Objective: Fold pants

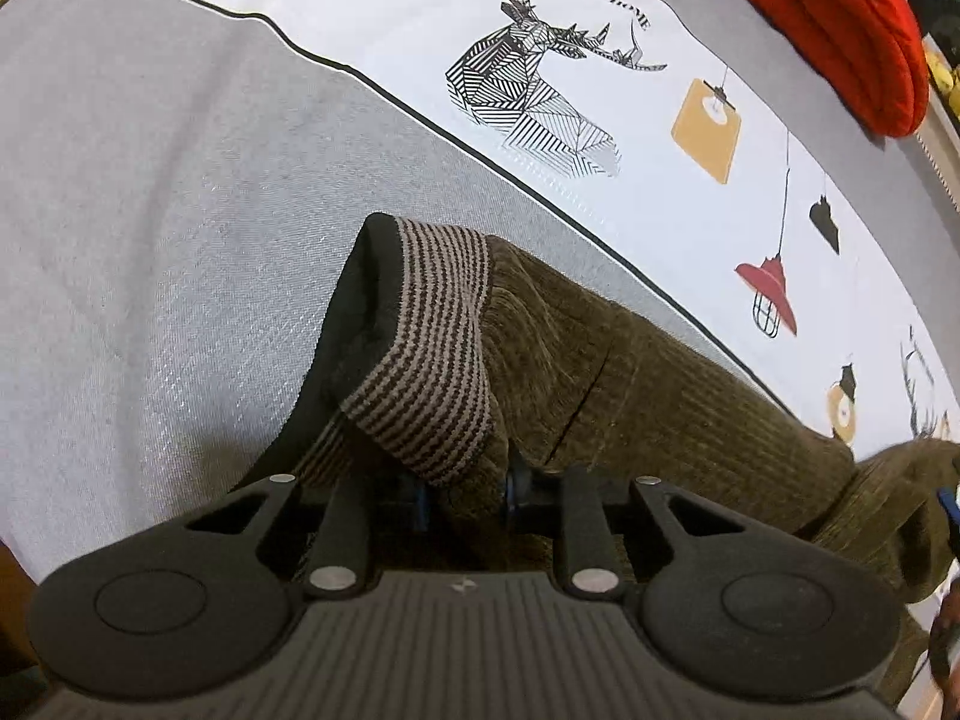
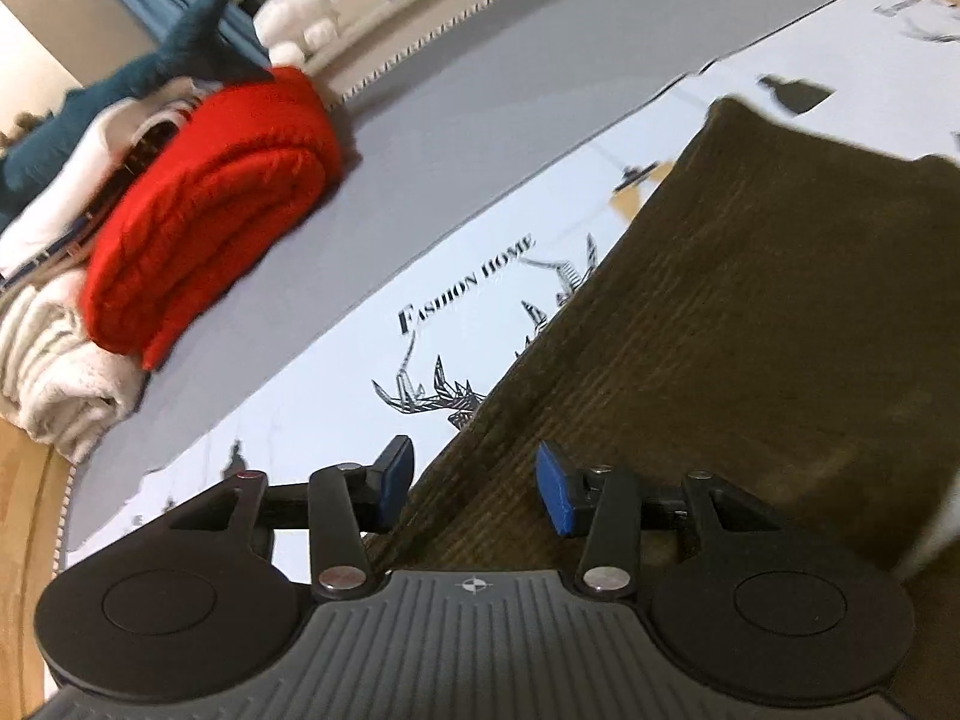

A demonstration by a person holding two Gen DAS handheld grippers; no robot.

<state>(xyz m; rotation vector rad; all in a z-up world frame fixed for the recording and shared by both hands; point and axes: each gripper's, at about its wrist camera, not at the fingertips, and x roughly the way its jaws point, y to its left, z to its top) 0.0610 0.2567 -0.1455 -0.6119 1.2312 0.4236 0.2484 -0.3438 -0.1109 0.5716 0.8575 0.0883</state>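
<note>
The pants are olive-brown corduroy [image 1: 660, 372] with a striped knit waistband [image 1: 432, 354], lying on a grey and white printed bed cover [image 1: 150, 180]. My left gripper [image 1: 465, 495] is shut on the waistband end, which bunches up over its fingers and hides the pads. In the right wrist view the pants [image 2: 750, 312] stretch away to the upper right. My right gripper [image 2: 474, 483] is open, its blue pads [image 2: 555, 495] on either side of the pants' left edge.
A folded red knit [image 2: 210, 204] tops a stack of white and cream clothes [image 2: 60, 384] at the far left, also in the left wrist view [image 1: 840, 24]. A blue shark plush [image 2: 150, 66] and white plush [image 2: 294, 18] lie behind. The cover shows a deer print [image 1: 540, 84].
</note>
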